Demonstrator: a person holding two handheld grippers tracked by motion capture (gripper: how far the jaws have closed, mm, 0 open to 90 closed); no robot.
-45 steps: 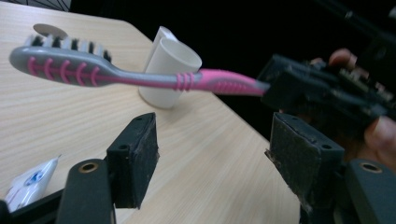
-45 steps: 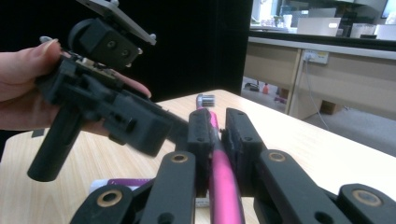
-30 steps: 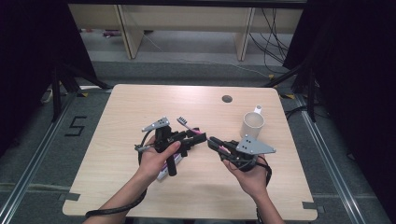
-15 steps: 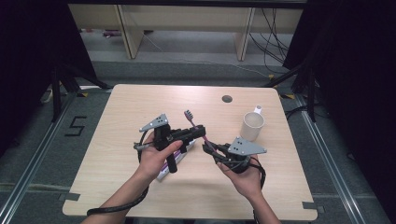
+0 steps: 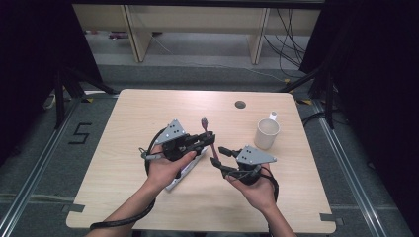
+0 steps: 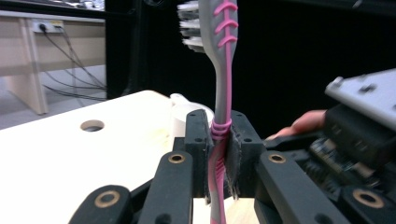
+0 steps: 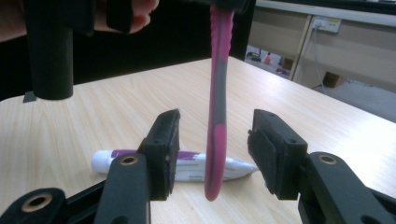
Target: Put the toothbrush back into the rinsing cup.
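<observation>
A pink and grey toothbrush (image 5: 207, 134) stands upright between my two hands, bristles (image 6: 190, 23) at the top. My left gripper (image 6: 219, 149) is shut on the middle of its handle (image 6: 223, 70), pads pressed on both sides. My right gripper (image 7: 215, 144) sits just below it. Its jaws have just been opening and now stand apart. The handle's lower end (image 7: 217, 116) hangs between them, touching neither pad. In the high view the left gripper (image 5: 210, 140) and right gripper (image 5: 217, 160) nearly meet over the table's middle.
A white and purple toothpaste tube (image 7: 187, 163) lies flat on the wooden table (image 5: 123, 123) under the left hand, also seen as the tube (image 5: 185, 173). A white cup (image 5: 267, 133) stands at the right. A cable hole (image 5: 240, 104) is near the far edge.
The toothbrush has passed from the right gripper to the left. The left jaws closed on its handle, then the right jaws opened off it. Both hands stayed almost in place.
</observation>
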